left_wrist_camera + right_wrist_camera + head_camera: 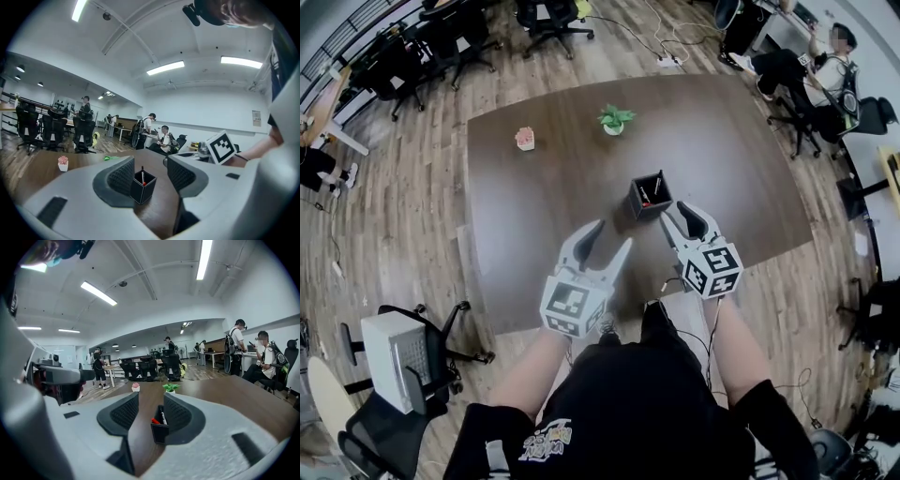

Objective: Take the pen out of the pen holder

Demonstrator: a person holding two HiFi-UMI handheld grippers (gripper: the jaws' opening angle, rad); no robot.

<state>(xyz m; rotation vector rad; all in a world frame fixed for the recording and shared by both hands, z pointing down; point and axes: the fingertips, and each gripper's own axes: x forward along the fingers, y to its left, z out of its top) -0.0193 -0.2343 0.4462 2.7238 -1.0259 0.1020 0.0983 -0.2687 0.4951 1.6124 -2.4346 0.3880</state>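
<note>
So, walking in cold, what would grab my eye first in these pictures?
Probably the two grey hand-held claws with checkered marker cubes: the left gripper and right gripper, both open above the near side of the dark table. Just beyond the right one stands a black pen holder with pens inside; a small green plant sits farther back.
</note>
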